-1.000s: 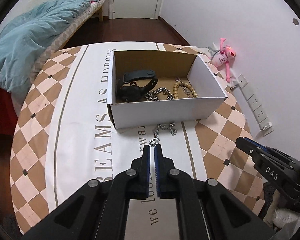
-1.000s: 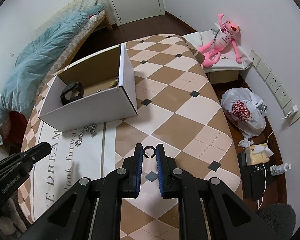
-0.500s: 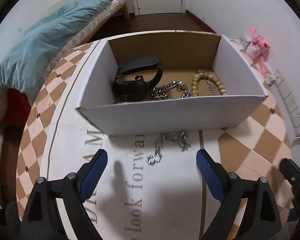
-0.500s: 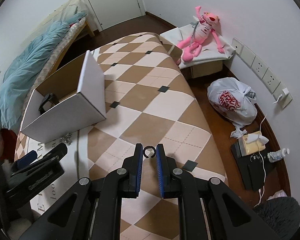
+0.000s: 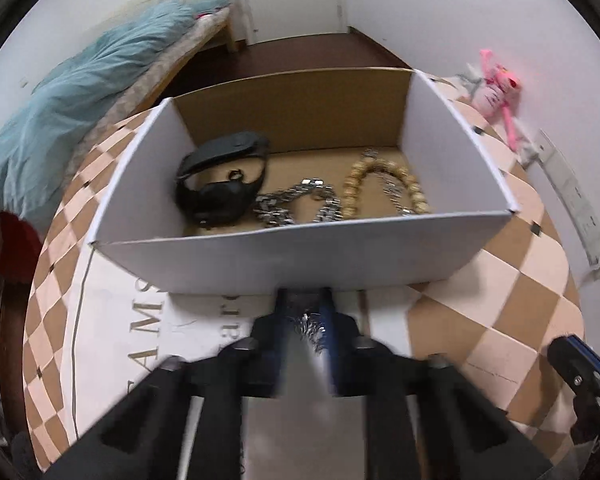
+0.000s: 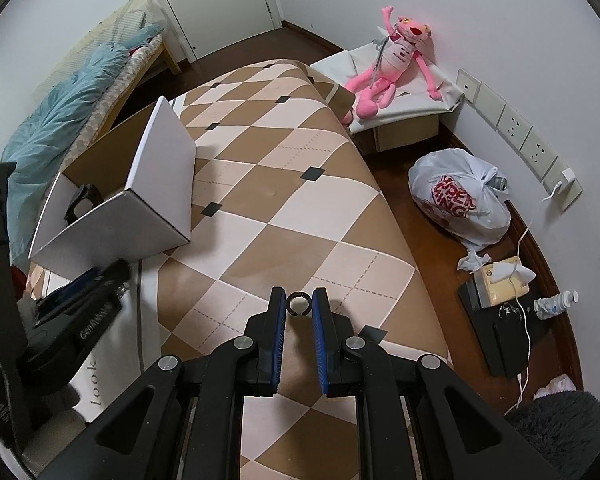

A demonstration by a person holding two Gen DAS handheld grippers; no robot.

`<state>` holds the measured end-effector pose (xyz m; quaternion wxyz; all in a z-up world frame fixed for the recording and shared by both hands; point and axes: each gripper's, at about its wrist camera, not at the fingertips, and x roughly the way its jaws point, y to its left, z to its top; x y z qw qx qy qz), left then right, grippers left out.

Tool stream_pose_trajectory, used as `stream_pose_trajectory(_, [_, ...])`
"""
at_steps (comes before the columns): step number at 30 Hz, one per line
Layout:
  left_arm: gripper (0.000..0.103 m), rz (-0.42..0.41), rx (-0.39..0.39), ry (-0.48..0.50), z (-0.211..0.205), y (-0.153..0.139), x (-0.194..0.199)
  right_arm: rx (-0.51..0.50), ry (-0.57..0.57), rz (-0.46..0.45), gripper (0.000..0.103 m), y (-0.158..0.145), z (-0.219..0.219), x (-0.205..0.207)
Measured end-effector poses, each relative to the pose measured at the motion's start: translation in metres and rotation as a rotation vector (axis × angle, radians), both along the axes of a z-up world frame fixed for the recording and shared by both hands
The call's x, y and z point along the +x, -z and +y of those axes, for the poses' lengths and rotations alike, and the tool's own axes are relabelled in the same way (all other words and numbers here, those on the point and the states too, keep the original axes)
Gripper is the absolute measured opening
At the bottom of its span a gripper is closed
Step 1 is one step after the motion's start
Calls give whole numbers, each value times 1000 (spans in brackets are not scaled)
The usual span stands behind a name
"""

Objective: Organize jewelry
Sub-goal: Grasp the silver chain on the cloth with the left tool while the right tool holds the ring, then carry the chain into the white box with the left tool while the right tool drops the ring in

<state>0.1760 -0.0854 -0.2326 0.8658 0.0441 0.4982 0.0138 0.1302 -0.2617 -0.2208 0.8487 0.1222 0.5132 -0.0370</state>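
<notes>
The left gripper [image 5: 305, 308] is pointing steeply down at the table, just short of the box's [image 5: 300, 256] near wall. Its jaws have just been closing, and they are now pinching a silver chain [image 5: 311, 326] that is bunching up between the blue pads [image 5: 327, 320]; this view is blurred, so the links are hard to make out. The right gripper [image 6: 299, 306] is hovering over the checked cloth [image 6: 284, 208] towards the table's right edge, its jaws standing nearly together on a small black open ring [image 6: 299, 305] held at the tips. From that side the left gripper [image 6: 80, 292] is showing at the box's [image 6: 112, 220] near corner.

Beyond the left gripper, the white box is sitting on the cloth's printed band, near the table's far edge. Inside it, a black watch [image 5: 220, 184] is lying at the left, a second silver chain [image 5: 296, 204] in the middle, and a wooden bead bracelet [image 5: 380, 188] at the right, close together on the floor of the box.

Past the table, a pink plush [image 6: 392, 56] is leaning against the wall.
</notes>
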Motion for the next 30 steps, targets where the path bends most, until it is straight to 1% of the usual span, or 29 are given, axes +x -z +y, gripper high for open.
stream_pose_trajectory(3, [6, -4, -12, 10, 3, -1, -5, -2, -4, -4, 14, -1, 1, 0])
stream_pose_trajectory(6, [3, 4, -58, 6, 14, -5, -15, 0, -14, -11, 14, -5, 3, -2])
stream_pose_trajectory(12, [3, 0, -159, 16, 44, -30, -45, 15, -51, -35, 14, -22, 9, -6])
stream_pose_trajectory(15, [3, -3, -194, 10, 60, -43, -57, 30, -72, -51, 14, -32, 13, -7])
stream_pose_trajectory(19, [3, -23, -227, 15, 77, -67, -66, 69, -105, -66, 14, -50, 21, -7])
stream_pose_trajectory(22, [3, -52, -251, 26, 85, -90, -64, 91, -145, -88, 14, -71, 32, -2])
stream_pose_trajectory(27, [3, -104, -314, 64, 95, -134, -48, 146, -206, -133, 14, -111, 48, 18])
stream_pose_trajectory(30, [3, -131, -327, 94, 97, -156, -32, 159, -254, -151, 14, -133, 60, 38])
